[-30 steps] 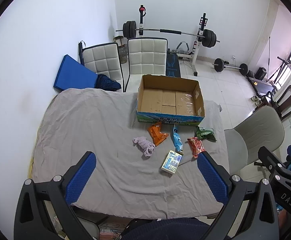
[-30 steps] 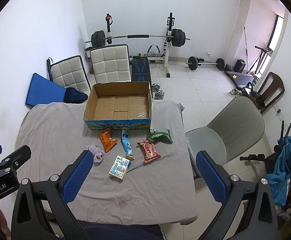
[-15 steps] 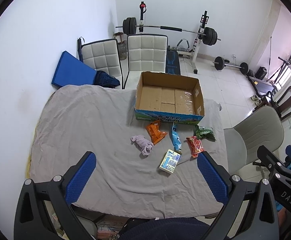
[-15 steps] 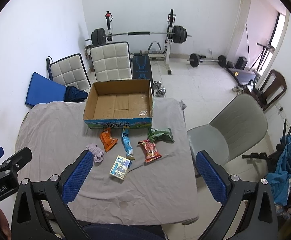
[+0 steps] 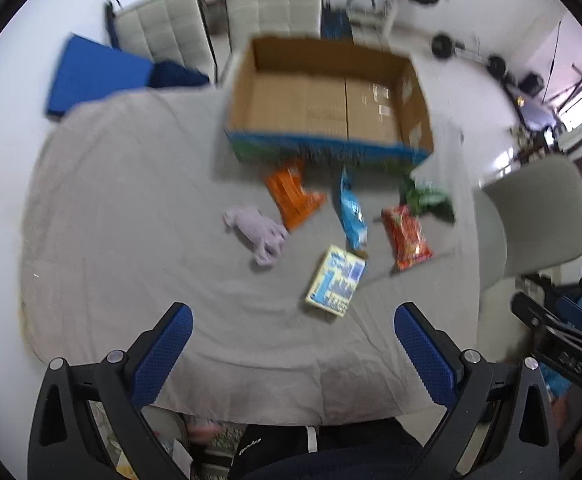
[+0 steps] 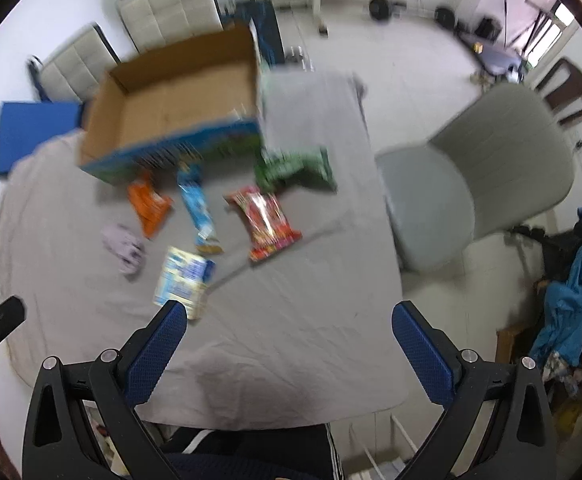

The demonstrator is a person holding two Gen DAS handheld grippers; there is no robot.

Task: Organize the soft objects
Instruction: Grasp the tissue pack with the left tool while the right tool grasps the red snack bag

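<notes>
On the grey cloth-covered table, wide bare cloth lies left of and nearer than the items; the cloth's right edge runs close beside the grey shell chair. Open brown cardboard box with blue printed sides sits at the far edge, nothing visible inside it.

Items lie in a loose row just near of the box: lilac soft cloth bundle, orange snack packet, blue snack packet, red snack packet, green snack packet; a small yellow-and-blue carton lies nearest.

Left wrist view alone shows the cloth's left margin against the white wall, plus the blue mat and two white padded chairs beyond. Right wrist view alone shows the table's right edge, the floor past it and blue clothing hung far right.

Left gripper: jaws spread wide, grasping nothing; all items far of its tips, carton closest. Right gripper: jaws spread wide, unloaded; carton just beyond its left fingertip, red packet farther. Both views motion-blurred.
</notes>
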